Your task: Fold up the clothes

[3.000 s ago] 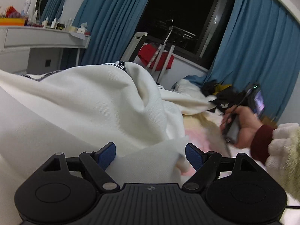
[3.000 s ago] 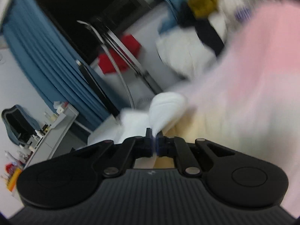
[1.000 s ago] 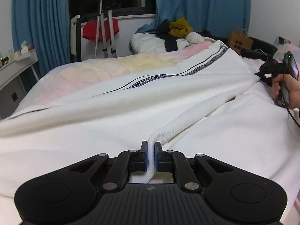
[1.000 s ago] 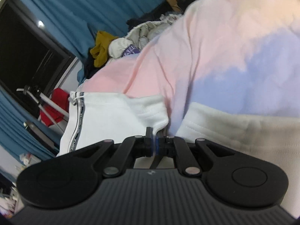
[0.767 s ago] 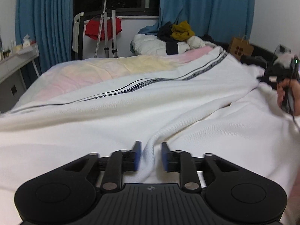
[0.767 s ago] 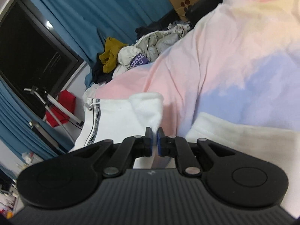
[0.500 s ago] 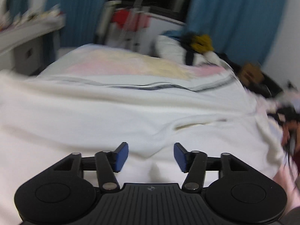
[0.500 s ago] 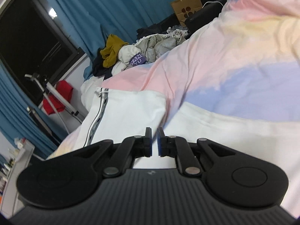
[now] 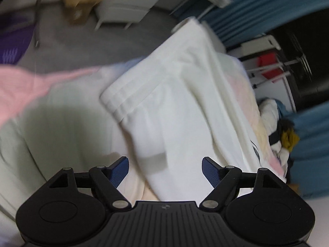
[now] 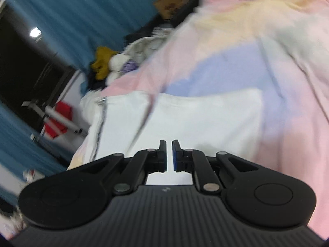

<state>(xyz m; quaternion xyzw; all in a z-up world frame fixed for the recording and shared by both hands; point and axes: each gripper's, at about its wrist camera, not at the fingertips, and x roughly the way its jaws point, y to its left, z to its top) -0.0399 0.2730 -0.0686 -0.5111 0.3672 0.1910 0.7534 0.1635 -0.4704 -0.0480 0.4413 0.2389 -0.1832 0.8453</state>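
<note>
A bedroom is shown, with blue curtains (image 10: 47, 10) hung around a dark window and a bed covered by a pastel bedspread (image 10: 257, 47) of pink, yellow and lilac patches. Across that bedspread a large white garment (image 9: 185, 94) is spread; in the left wrist view it fills the centre, with a folded, ribbed edge turned toward the camera and a dark printed stripe seen along its far side. In the right wrist view the same white garment (image 10: 201, 119) is seen lying flat on the bed, directly ahead of the fingers, with its dark stripe at the left edge. A heap of other clothes (image 10: 115, 61), among them a mustard-yellow piece, is piled at the far end of the bed, and a red item (image 9: 267, 63) is hung on a rack near the window. The left gripper (image 9: 165, 169) is held wide apart above the white fabric, with nothing between its blue pads. The right gripper (image 10: 169, 156) is nearly closed, a narrow gap being left between the pads, and no cloth is held in it.
</note>
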